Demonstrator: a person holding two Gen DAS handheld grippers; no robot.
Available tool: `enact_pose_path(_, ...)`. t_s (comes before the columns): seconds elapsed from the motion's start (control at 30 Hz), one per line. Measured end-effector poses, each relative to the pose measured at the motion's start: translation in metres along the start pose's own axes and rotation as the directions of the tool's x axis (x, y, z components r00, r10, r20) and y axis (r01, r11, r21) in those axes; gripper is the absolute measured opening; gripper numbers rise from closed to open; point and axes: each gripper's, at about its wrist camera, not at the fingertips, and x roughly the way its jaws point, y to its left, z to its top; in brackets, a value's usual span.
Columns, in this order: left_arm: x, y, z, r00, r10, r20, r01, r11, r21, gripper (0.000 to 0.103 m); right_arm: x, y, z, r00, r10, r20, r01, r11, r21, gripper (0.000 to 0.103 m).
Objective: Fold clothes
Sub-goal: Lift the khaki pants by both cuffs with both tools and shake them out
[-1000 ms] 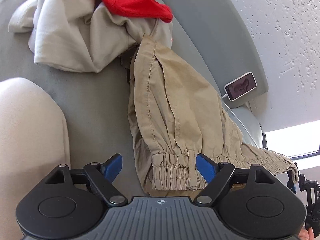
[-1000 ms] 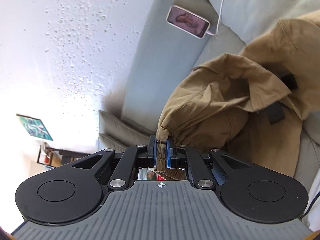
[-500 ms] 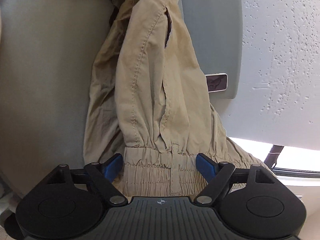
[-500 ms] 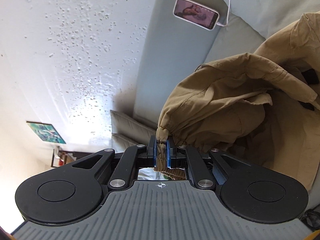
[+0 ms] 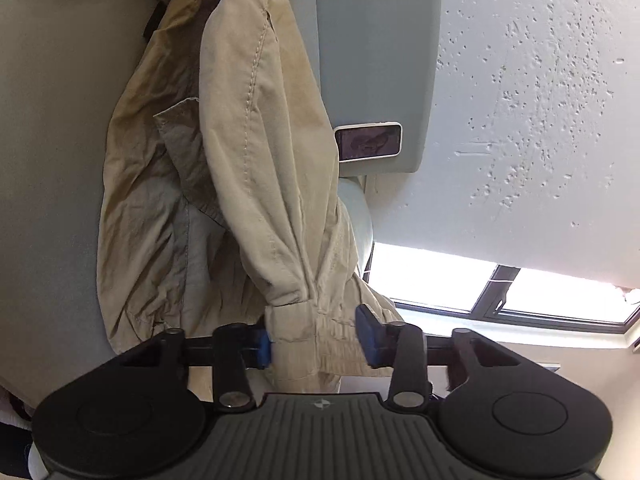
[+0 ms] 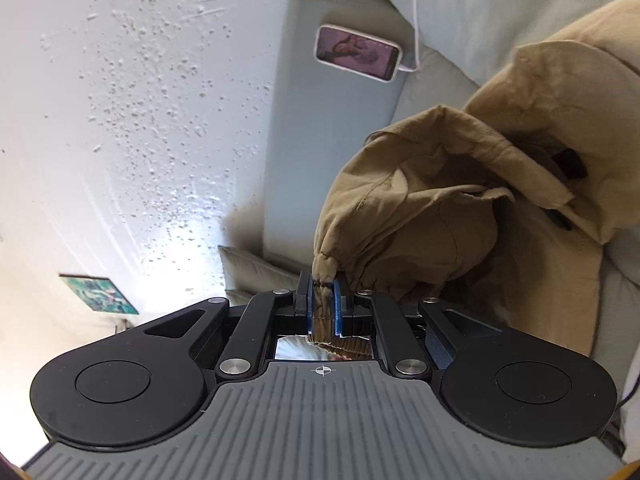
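The left gripper [image 5: 316,338], whose blue-padded jaws stood wide around the elastic cuff half a second ago, is closing now: the ribbed cuff [image 5: 310,332] of the khaki cotton trousers [image 5: 248,152] sits between the pads, the left pad touching it and the right pad just beside it, so the grip looks almost made but not yet firm. The right gripper [image 6: 323,306] is clamped narrow on the other gathered cuff [image 6: 322,280], as it was a second ago, with fabric pushed through behind the pads. With both leg ends about to be held, the trousers can probably be lifted and stretched out for the first fold. They hang from the grippers and trail back onto the pale grey fabric sofa [image 5: 52,120], where their upper part is bunched and partly out of sight. For room: the sofa seat to the left looks bare, while the armrest carries a white-cased phone [image 5: 368,142] on a charging cable [image 6: 416,4], near the cloth; a swing that way could snag it. The speckled white wall [image 5: 540,100] is close beyond.
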Motion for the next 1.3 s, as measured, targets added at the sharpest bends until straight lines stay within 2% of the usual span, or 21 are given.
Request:
enact_pose_path(0.03, 0.002, -0.003, -0.001, 1.0, 0.015, -0.005, -0.015, 1.0, 0.015, 0.013, -0.003, -0.008, 0.001, 1.0, -0.009, -0.001, 0.009, 1.0, 0.015, 0.01)
enact_pose_path(0.17, 0.001, -0.023, -0.005, 0.999, 0.051, 0.007, -0.051, 0.995, 0.087, 0.01, -0.007, -0.032, 0.002, 0.999, -0.038, -0.007, 0.038, 0.998, 0.041, 0.011)
enact_pose_path(0.27, -0.007, -0.036, -0.004, 0.999, 0.036, 0.032, -0.04, 0.992, 0.121, 0.009, -0.008, -0.043, -0.001, 0.995, -0.094, -0.02, 0.094, 0.996, 0.011, 0.016)
enact_pose_path(0.33, -0.013, -0.045, -0.004, 0.999, 0.02, 0.046, -0.026, 0.992, 0.127, 0.009, -0.005, -0.05, -0.003, 0.991, -0.13, -0.024, 0.13, 0.991, -0.012, 0.025)
enact_pose_path(0.4, -0.017, -0.051, -0.004, 0.998, 0.006, 0.058, -0.014, 0.991, 0.13, 0.009, 0.002, -0.057, -0.003, 0.987, -0.157, -0.029, 0.155, 0.987, -0.048, 0.04)
enact_pose_path(0.53, -0.024, -0.054, -0.002, 0.998, 0.002, 0.059, -0.01, 0.992, 0.123, 0.009, 0.023, -0.072, -0.006, 0.972, -0.225, -0.073, 0.218, 0.972, -0.093, 0.051)
enact_pose_path(0.63, -0.028, -0.049, -0.002, 0.999, 0.0, 0.052, -0.006, 0.994, 0.109, 0.009, 0.04, -0.072, -0.016, 0.946, -0.298, -0.129, 0.271, 0.944, -0.19, 0.054)
enact_pose_path(0.73, -0.029, -0.048, -0.001, 0.998, 0.013, 0.054, -0.019, 0.994, 0.112, 0.009, 0.049, -0.067, -0.031, 0.919, -0.37, -0.14, 0.309, 0.893, -0.328, 0.054)
enact_pose_path(0.77, -0.03, -0.049, -0.001, 0.998, 0.022, 0.055, -0.029, 0.992, 0.122, 0.009, 0.049, -0.065, -0.035, 0.913, -0.389, -0.123, 0.322, 0.871, -0.371, 0.05)
enact_pose_path(0.8, -0.033, -0.05, -0.001, 0.998, 0.033, 0.056, -0.041, 0.989, 0.139, 0.009, 0.048, -0.064, -0.039, 0.905, -0.412, -0.106, 0.338, 0.848, -0.409, 0.028)
enact_pose_path(0.83, -0.037, -0.053, -0.001, 0.997, 0.046, 0.062, -0.055, 0.985, 0.162, 0.009, 0.047, -0.063, -0.041, 0.893, -0.443, -0.085, 0.369, 0.826, -0.427, 0.013)
enact_pose_path(0.87, -0.041, -0.059, -0.003, 0.996, 0.059, 0.074, -0.072, 0.978, 0.198, 0.009, 0.041, -0.06, -0.042, 0.888, -0.456, -0.054, 0.392, 0.816, -0.425, 0.011)
enact_pose_path(0.9, -0.046, -0.067, -0.004, 0.994, 0.068, 0.085, -0.087, 0.966, 0.242, 0.009, 0.032, -0.053, -0.042, 0.897, -0.441, -0.022, 0.392, 0.818, -0.42, 0.011)
enact_pose_path(1.0, -0.066, -0.107, -0.013, 0.991, 0.064, 0.119, -0.106, 0.916, 0.387, 0.009, 0.002, -0.019, -0.04, 0.932, -0.359, 0.055, 0.348, 0.84, -0.416, 0.011)
enact_pose_path(1.07, -0.085, -0.145, -0.023, 0.988, 0.034, 0.152, -0.107, 0.859, 0.501, 0.008, -0.017, 0.01, -0.038, 0.958, -0.279, 0.068, 0.283, 0.877, -0.389, 0.01)
enact_pose_path(1.13, -0.104, -0.19, -0.033, 0.984, -0.028, 0.175, -0.084, 0.796, 0.6, 0.008, -0.033, 0.048, -0.039, 0.978, -0.193, 0.073, 0.207, 0.897, -0.392, 0.01)
enact_pose_path(1.2, -0.128, -0.244, -0.051, 0.976, -0.126, 0.178, -0.036, 0.713, 0.701, 0.008, -0.05, 0.096, -0.046, 0.991, -0.107, 0.086, 0.134, 0.885, -0.447, 0.01)
enact_pose_path(1.23, -0.141, -0.271, -0.062, 0.969, -0.18, 0.172, -0.009, 0.664, 0.748, 0.009, -0.061, 0.123, -0.051, 0.993, -0.064, 0.098, 0.104, 0.865, -0.49, 0.01)
enact_pose_path(1.3, -0.169, -0.319, -0.088, 0.947, -0.292, 0.138, 0.053, 0.562, 0.826, 0.009, -0.089, 0.182, -0.067, 0.99, 0.044, 0.134, 0.046, 0.802, -0.596, 0.01)
